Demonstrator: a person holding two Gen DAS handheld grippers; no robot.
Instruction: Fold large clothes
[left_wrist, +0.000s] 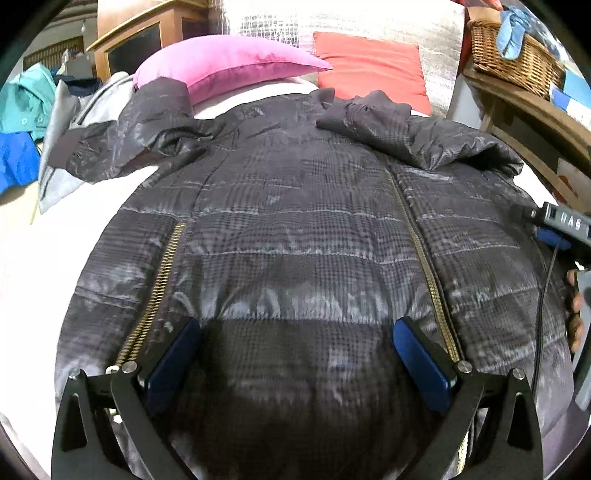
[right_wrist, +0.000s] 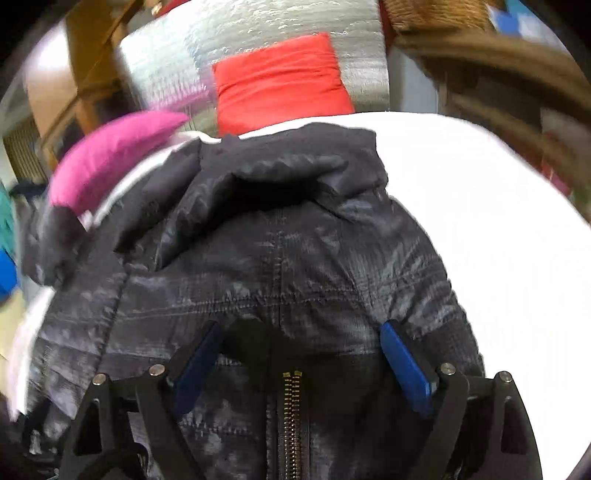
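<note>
Both grippers, left (left_wrist: 295, 332) & right (right_wrist: 301, 338), released over jacket (left_wrist: 314, 229); bare white bed (right_wrist: 480, 221) right of hem.

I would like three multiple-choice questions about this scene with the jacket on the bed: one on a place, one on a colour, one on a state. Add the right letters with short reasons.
1. Where does the pink pillow lie?
A. left of the red pillow
B. on the jacket
C. in the basket

2. What colour are the zipper teeth?
A. white
B. gold
C. red

3. How is the right hand-held gripper?
A. shut on a sleeve
B. open over the jacket
C. shut on a pillow

Answers:
1 A: the pink pillow lies left of the red pillow.
2 B: the zipper on the jacket looks gold.
3 B: the right hand-held gripper has its pads wide apart.
</note>
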